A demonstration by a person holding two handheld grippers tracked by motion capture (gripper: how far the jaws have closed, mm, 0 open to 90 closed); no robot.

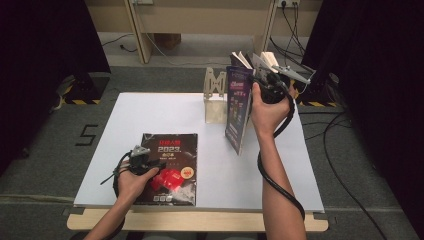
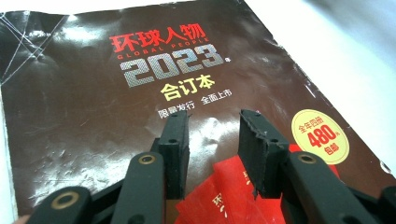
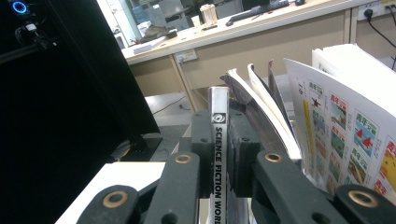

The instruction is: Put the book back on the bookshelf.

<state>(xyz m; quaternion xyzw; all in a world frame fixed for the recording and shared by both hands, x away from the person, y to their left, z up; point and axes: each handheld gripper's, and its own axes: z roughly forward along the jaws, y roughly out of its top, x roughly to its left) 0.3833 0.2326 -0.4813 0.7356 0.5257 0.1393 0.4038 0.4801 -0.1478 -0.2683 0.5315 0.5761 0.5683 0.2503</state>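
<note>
A white table [image 1: 210, 165] stood on grey carpet, black curtains at nine and three o'clock, a wooden bench at twelve. The left gripper [image 1: 141, 156] hung with jaws apart over a dark magazine [image 1: 172, 150] lying flat at seven o'clock on the table. The right gripper [image 1: 270, 80] clamped a magazine's spine [image 3: 218, 154], holding that magazine [image 1: 239, 107] upright at one o'clock, just beside a wooden stand [image 1: 215, 95].

Dark magazine [image 2: 140, 93]: glossy paper cover, creased, catching glare. Upright magazine [image 3: 218, 154]: slick paper spine, thin fanned pages. Gripper pads [image 2: 261, 149]: matt black, rough-edged. Book stand [image 1: 215, 95]: pale bare wood. Table [image 1: 300, 180]: smooth matt white.
</note>
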